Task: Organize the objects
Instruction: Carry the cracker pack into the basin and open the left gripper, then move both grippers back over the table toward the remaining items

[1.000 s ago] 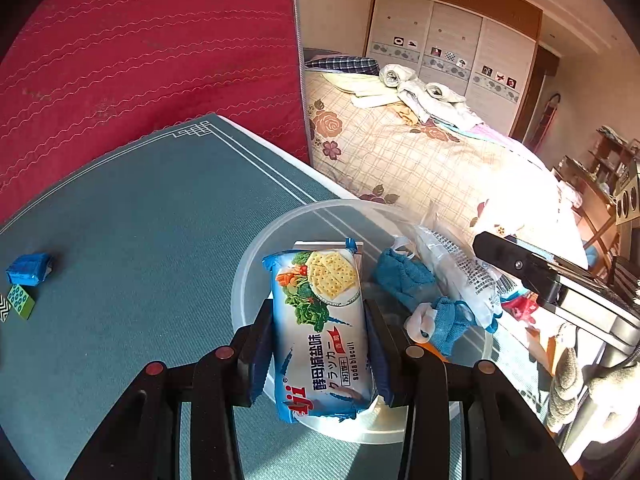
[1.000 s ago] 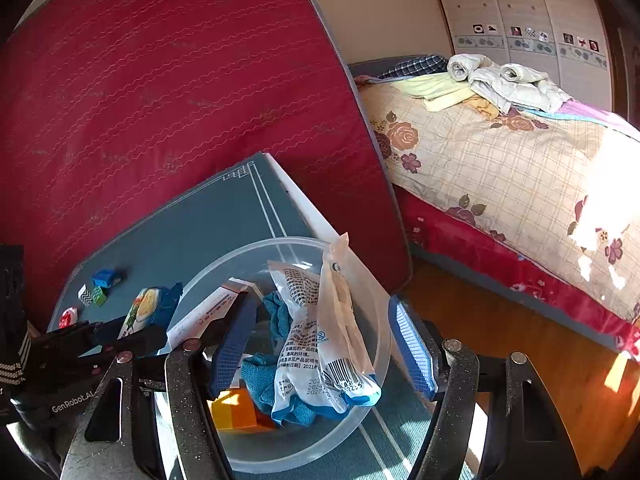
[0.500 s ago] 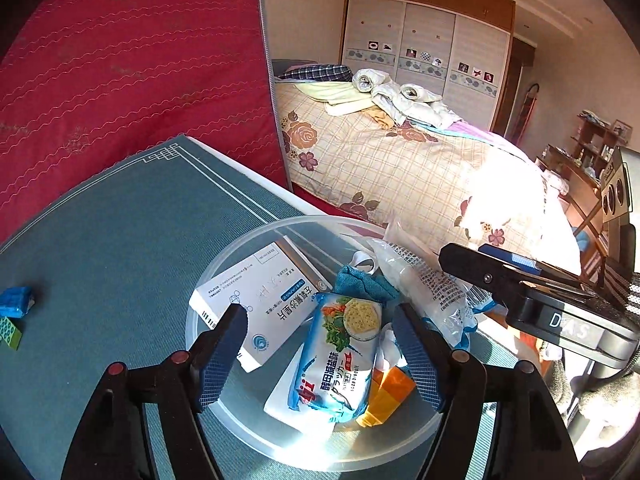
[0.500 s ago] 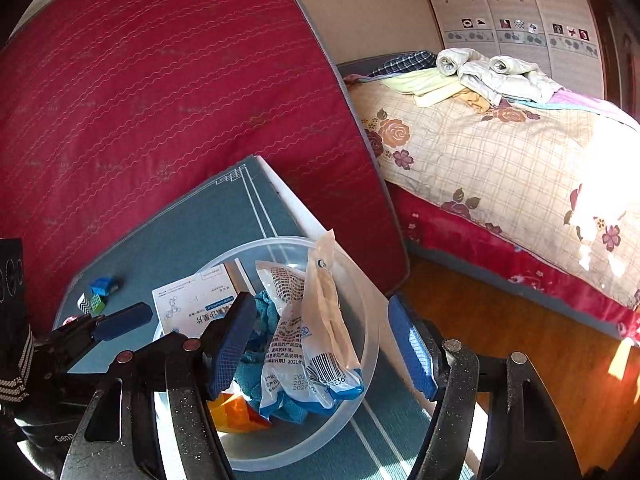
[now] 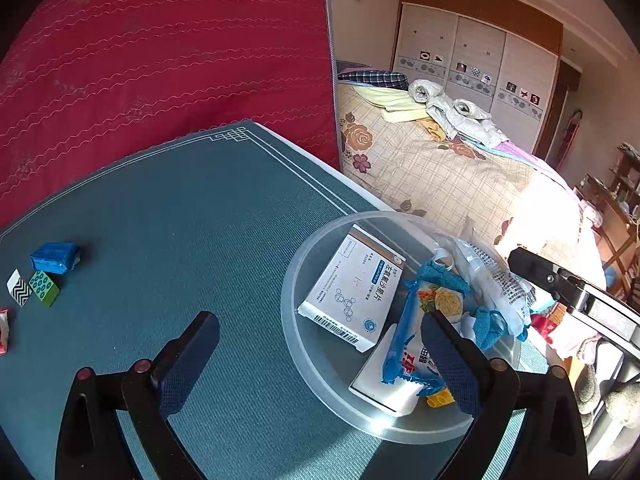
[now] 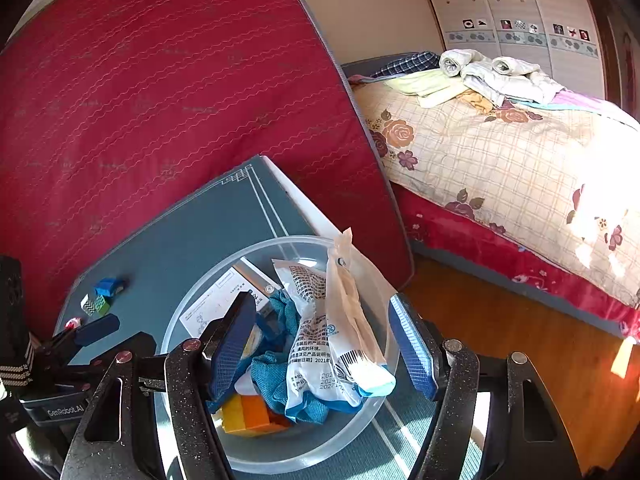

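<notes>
A clear plastic bowl [image 5: 304,344] [image 6: 188,300] stands near the table's right edge. In it lie a blue soda biscuit packet [image 5: 416,328], a white medicine box [image 5: 352,292] [image 6: 216,300], a blue cloth [image 6: 276,380], a white plastic pouch [image 6: 324,344] and orange and yellow blocks [image 6: 248,412]. My left gripper [image 5: 320,364] is open and empty, left of and over the bowl's near rim. My right gripper [image 6: 324,344] is open above the bowl, either side of the pouch. Left on the teal table are a blue packet [image 5: 54,258], a green block [image 5: 44,288], a zigzag block [image 5: 18,292] and a red-white wrapper [image 5: 3,330].
A red mattress [image 5: 160,60] leans upright behind the table [image 5: 180,220]. A bed [image 6: 500,152] with folded clothes stands to the right, beyond a strip of wooden floor [image 6: 520,340]. The table's right edge runs just past the bowl.
My left gripper opened and dropped the biscuit packet into the bowl, then swung left and back. The right gripper stayed open over the bowl.
</notes>
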